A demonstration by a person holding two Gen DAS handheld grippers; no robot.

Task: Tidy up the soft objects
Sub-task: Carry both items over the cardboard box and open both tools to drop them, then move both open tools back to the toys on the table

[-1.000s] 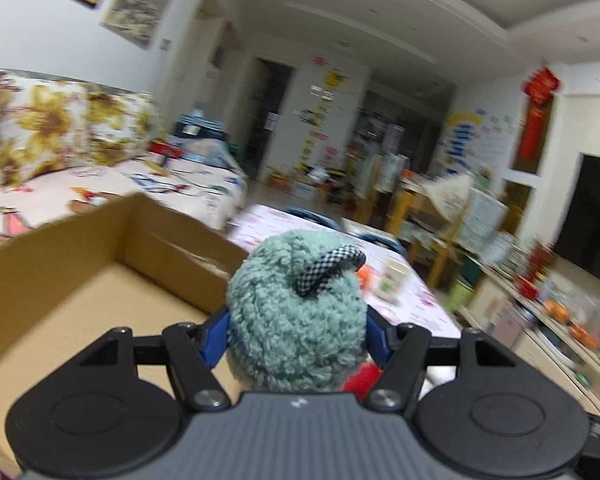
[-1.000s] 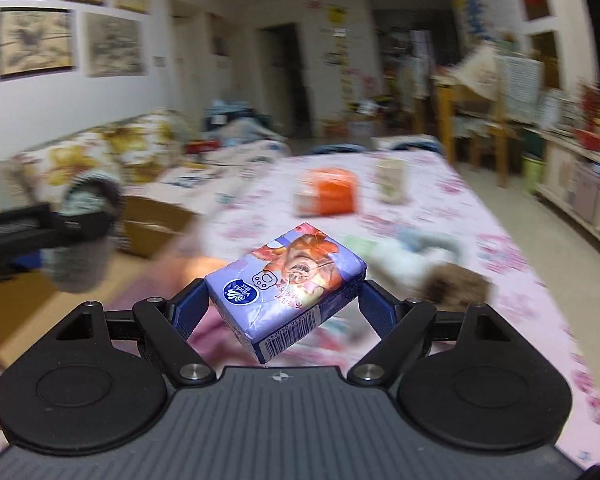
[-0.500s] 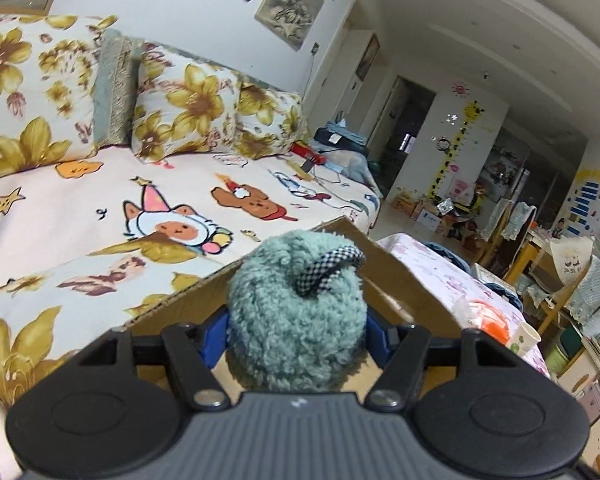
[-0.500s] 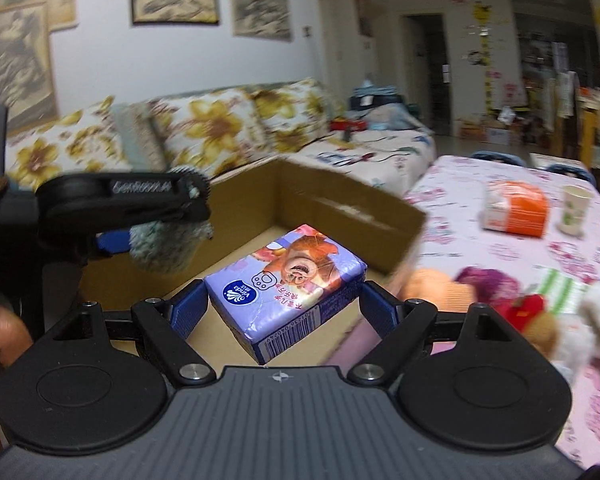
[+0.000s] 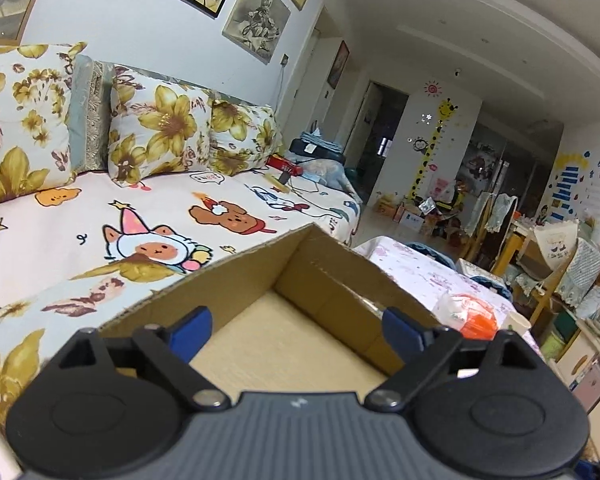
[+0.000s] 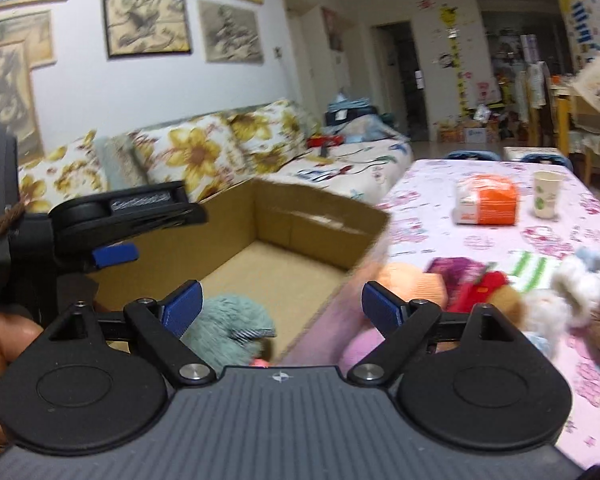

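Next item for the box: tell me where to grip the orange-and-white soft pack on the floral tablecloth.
Probably the orange-and-white soft pack mid-body, from above, closing on its near and far long faces: it lies flat, and the paper cup stands beside its right end.

A tabletop (image 6: 480,240) under a pink flowered cloth carries an orange-and-white packet (image 6: 486,200) and, just beside it, a paper cup (image 6: 546,199) standing upright. Nearer the camera, a heap of soft toys (image 6: 500,292) lies on the cloth: orange, purple, red, brown and white pieces pressed together. An open cardboard box (image 6: 320,220) stands at the tabletop's left edge, next to the sofa (image 5: 100,220); a fuzzy teal toy (image 6: 228,328) lies inside it.
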